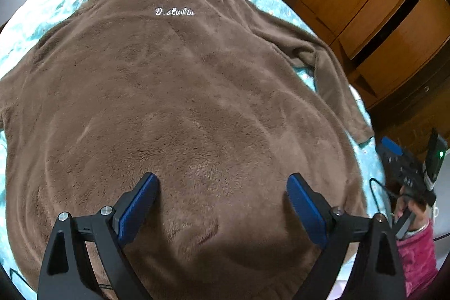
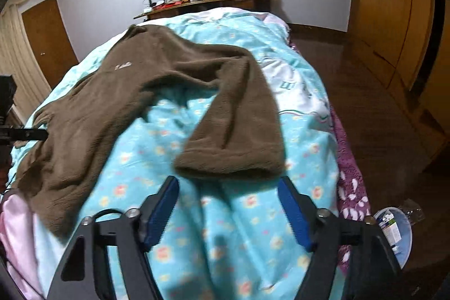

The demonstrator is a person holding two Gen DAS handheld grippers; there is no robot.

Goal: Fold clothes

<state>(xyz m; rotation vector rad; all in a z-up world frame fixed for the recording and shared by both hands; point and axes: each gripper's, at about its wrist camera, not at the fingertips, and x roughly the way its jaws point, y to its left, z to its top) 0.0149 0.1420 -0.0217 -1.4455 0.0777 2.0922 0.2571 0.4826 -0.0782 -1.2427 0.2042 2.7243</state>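
Sweater: a brown fleece sweater lies flat and spread out on the bed, collar at the far end, hem near, white lettering on the chest.
Right sleeve: the sleeve bends at the elbow and runs back toward the near side, and its cuff lies just beyond the right gripper's blue pads.
Left gripper: the left gripper hovers over the lower body of the sweater, jaws wide apart, nothing between them.
Right gripper: the right gripper sits low over the blue quilt, jaws also spread and empty, lined up with the cuff.
Progress: no fold looks made yet; the cuff seems the likely first grab.
Risk, quilt: the fleece is thick and the quilt loose, so a low pinch could catch bedding with the cuff.
Risk, drag: pulling the sleeve without the body held down could shift or bunch the whole sweater.
Risk, grip: plush fabric may slip from a shallow bite.
Around: a cluttered shelf at the far end, wooden wardrobe on the right, a blue basin on the floor.
In the way: nothing lies between the right gripper and the cuff.
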